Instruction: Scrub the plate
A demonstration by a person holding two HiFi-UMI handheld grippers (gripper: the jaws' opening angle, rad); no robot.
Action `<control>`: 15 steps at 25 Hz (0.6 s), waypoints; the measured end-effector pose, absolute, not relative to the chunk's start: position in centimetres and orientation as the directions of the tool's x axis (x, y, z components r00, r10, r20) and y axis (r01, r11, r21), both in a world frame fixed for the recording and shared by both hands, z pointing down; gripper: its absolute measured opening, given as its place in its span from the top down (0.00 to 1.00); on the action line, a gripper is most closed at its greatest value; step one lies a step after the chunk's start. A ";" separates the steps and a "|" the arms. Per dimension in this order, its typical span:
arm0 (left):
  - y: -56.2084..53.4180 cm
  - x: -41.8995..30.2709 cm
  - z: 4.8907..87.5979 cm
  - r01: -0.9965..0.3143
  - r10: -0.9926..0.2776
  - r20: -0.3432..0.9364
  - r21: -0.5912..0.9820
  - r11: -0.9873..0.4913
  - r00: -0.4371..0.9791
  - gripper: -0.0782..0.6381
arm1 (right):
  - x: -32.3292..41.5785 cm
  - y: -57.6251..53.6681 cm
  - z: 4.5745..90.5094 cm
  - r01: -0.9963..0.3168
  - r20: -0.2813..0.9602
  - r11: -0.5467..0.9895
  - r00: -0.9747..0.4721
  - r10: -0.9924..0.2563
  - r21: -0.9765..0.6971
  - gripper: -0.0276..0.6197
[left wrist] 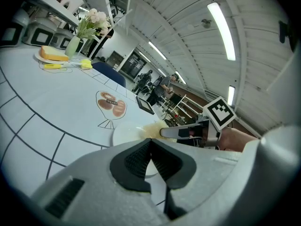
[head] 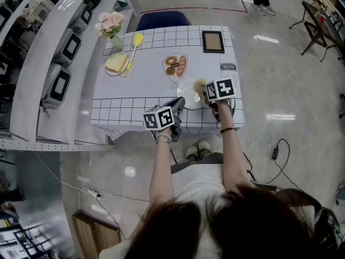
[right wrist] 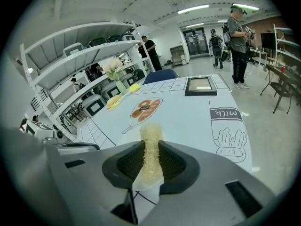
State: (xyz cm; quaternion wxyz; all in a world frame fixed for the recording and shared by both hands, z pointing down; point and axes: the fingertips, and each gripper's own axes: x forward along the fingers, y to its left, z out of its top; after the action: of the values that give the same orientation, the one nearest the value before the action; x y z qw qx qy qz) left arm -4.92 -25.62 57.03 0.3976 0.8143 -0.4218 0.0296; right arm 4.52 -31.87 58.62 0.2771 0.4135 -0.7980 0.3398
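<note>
A small white plate lies near the front edge of the white gridded tablecloth. My left gripper reaches its left rim; in the left gripper view the dark pads are shut on the plate's rim. My right gripper comes in from the right, shut on a beige fibrous scrubber. In the right gripper view the scrubber stands upright between the pads. The left gripper view shows the scrubber resting on the plate, with the right gripper behind it.
At the back left are a plate with a yellow block, a yellow-headed brush and a vase of flowers. A dark picture frame lies at the back right. A blue chair stands behind the table, shelves to the left.
</note>
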 end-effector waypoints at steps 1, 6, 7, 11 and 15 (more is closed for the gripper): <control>-25.6 -4.9 57.0 -0.710 -0.663 0.383 0.623 -0.329 0.643 0.88 | 4.6 -31.8 58.6 -0.848 0.727 0.429 -0.504 -0.466 -0.313 0.83; -25.5 -4.8 57.1 -0.706 -0.658 0.382 0.625 -0.334 0.649 0.88 | 4.8 -31.2 58.6 -0.842 0.743 0.439 -0.505 -0.440 -0.313 0.83; -25.4 -4.7 57.1 -0.706 -0.656 0.383 0.624 -0.335 0.650 0.88 | 4.9 -31.1 58.6 -0.842 0.744 0.440 -0.505 -0.437 -0.313 0.83; -25.2 -4.4 57.2 -0.702 -0.647 0.384 0.623 -0.345 0.659 0.88 | 5.1 -30.5 58.7 -0.840 0.746 0.439 -0.508 -0.430 -0.319 0.83; -24.9 -4.3 57.3 -0.697 -0.642 0.382 0.626 -0.349 0.665 0.88 | 5.0 -30.0 58.8 -0.838 0.748 0.442 -0.510 -0.425 -0.320 0.83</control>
State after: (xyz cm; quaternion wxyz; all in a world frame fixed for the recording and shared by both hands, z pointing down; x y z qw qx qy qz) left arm -4.30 -24.91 57.26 0.3988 0.8206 -0.4079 0.0346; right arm 5.02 -29.95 58.75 0.2964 0.3967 -0.7958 0.3485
